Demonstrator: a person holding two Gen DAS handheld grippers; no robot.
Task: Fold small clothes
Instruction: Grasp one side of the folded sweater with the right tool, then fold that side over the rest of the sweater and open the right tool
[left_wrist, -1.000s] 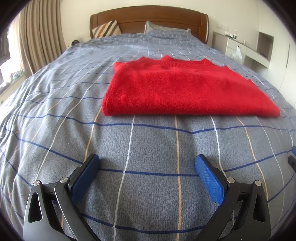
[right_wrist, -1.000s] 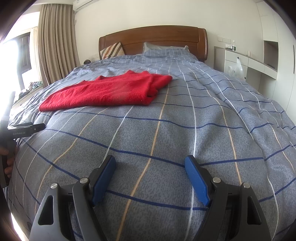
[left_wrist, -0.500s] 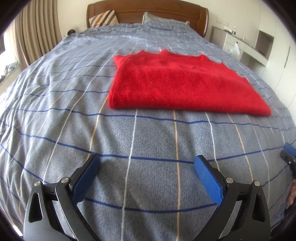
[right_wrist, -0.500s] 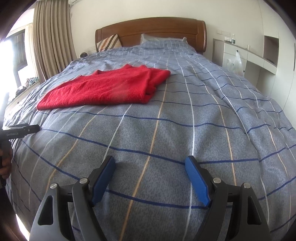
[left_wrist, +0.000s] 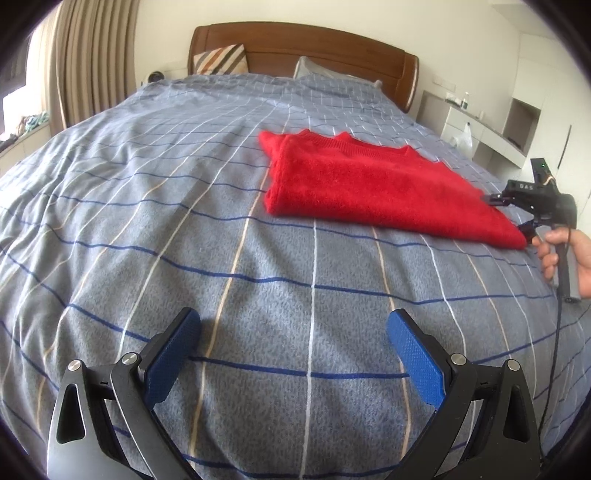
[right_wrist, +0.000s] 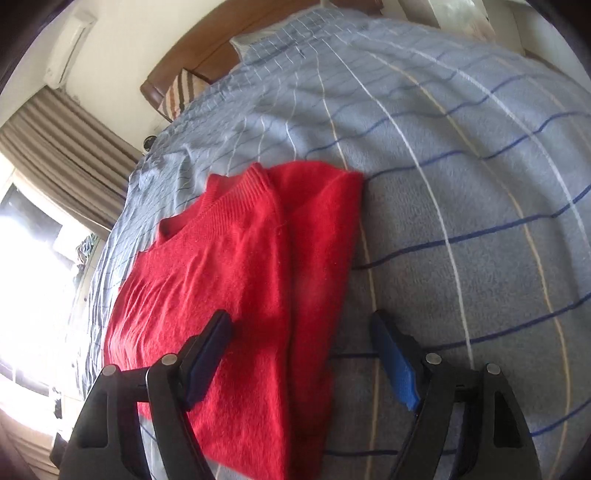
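**Red sweater on the bed, right gripper coming in over its edge**

Bedroom scene: big bed covered with a grey-blue quilt with blue, white and tan grid lines (left_wrist: 229, 258), and that's basically the whole work surface.

Nearest in the left wrist view, the left gripper (left_wrist: 293, 354) hangs over bare quilt with its blue-padded fingers (left_wrist: 171, 354) spread wide, nothing between them. Further up the bed, off to the right, lies the fuzzy red knit sweater (left_wrist: 369, 188), already folded into a flat rectangle, neckline toward the headboard. At its right end you can see the right gripper (left_wrist: 517, 214) poking in from the side, with the person's hand (left_wrist: 569, 258) wrapped around the handle.

From the right wrist view, the right gripper (right_wrist: 301, 354) sits right over the sweater's (right_wrist: 236, 280) near end. One blue pad (right_wrist: 208, 354) is above the red knit, the other is over the quilt (right_wrist: 461, 206) just beside the folded edge, so that edge runs between them. The jaws are closing but not pinching anything yet.

Way at the back: a striped pillow (left_wrist: 221, 61) against the brown wooden headboard (left_wrist: 314, 44), and beige curtains (left_wrist: 88, 62) on the left.
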